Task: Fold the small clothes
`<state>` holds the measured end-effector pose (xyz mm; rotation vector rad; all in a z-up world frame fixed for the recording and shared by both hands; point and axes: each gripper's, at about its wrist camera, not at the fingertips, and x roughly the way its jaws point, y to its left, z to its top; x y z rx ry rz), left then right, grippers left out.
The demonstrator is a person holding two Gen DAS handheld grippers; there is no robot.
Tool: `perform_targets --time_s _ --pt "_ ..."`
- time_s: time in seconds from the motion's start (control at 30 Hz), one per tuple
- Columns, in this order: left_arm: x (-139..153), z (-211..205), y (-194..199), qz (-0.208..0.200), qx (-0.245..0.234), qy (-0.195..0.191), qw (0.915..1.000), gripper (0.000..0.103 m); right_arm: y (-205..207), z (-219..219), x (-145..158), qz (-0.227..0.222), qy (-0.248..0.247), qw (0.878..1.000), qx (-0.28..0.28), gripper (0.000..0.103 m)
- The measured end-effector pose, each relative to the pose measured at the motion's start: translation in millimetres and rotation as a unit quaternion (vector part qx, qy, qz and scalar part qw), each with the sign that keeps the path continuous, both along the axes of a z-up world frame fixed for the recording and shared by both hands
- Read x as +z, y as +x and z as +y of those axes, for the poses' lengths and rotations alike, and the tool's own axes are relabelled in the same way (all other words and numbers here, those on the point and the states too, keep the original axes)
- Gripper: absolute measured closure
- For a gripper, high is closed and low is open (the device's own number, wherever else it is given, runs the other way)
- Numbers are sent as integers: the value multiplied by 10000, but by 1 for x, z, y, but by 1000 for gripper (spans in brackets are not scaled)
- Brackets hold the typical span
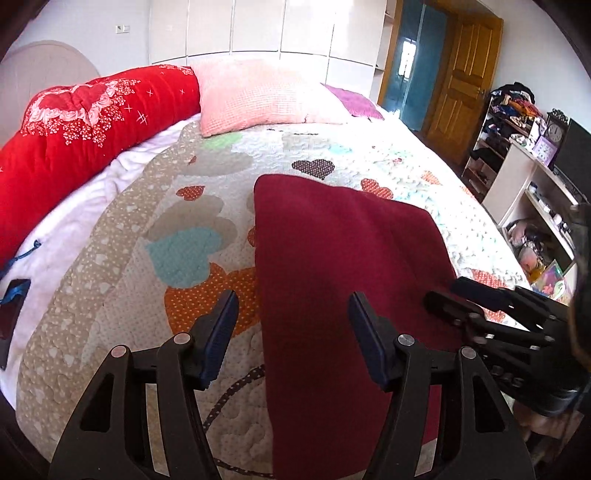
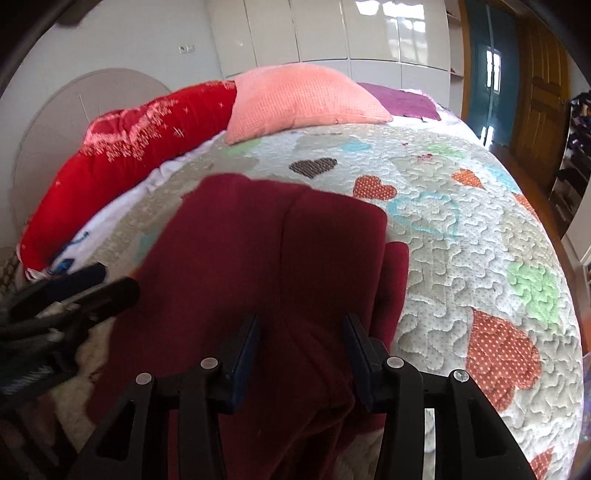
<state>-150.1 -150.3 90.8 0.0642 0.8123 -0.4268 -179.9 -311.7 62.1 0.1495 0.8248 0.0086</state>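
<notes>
A dark red knitted garment (image 1: 343, 266), folded into a long flat strip, lies on the heart-patterned quilted bedspread (image 1: 177, 221) of the bed, running from the near edge of the bed towards its middle. In the right wrist view a seam or fold line runs down its length and a second layer of the same cloth (image 2: 397, 280) sticks out along its right side.

The left claw (image 1: 291, 332) hovers over the near end of the garment with its jaws standing wide apart and holding nothing: the left finger (image 1: 221, 328) is above the bedspread just beside the garment's left edge, the right finger (image 1: 364, 332) above the red cloth itself. The right claw (image 2: 301, 354) stands partly open over the near right part of the garment, with both fingers above the cloth and nothing gripped between them. Whether either claw's tips touch the fabric cannot be told.

Each claw shows in the other's view, at the garment's side (image 1: 458, 299) and, blurred, at the left margin (image 2: 74, 291).

At the far edge of the bed a bright red flowered quilt roll (image 1: 85, 125), a pink waffle-textured pillow (image 1: 258, 96) and a purple cloth (image 1: 354, 99) lie in a row. Beyond the bed stand white glossy wardrobe doors (image 1: 258, 29) and a brown wooden door (image 1: 465, 74); cluttered white shelves (image 1: 524, 173) line the right side of the room.
</notes>
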Motion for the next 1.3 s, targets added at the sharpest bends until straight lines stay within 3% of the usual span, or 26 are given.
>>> perform_targets --time_s 0.37,0.43,0.73,0.87,1.3 --pt "10 -1 -8 -267 224 109 9993 37 -45 5 34 -551 -99 9981 -247 55" --pt "12 -1 -11 -326 258 89 9991 31 -49 5 36 -567 -104 9980 -270 54" --pt "14 -1 -14 -347 284 142 9989 31 -53 7 36 -559 -59 9980 -282 51" --pt "13 1 -14 -344 331 147 9988 31 -54 5 36 -610 8 9976 -329 40" --pt "13 1 -15 -352 353 260 9984 31 -53 6 33 -551 43 9979 -334 40"
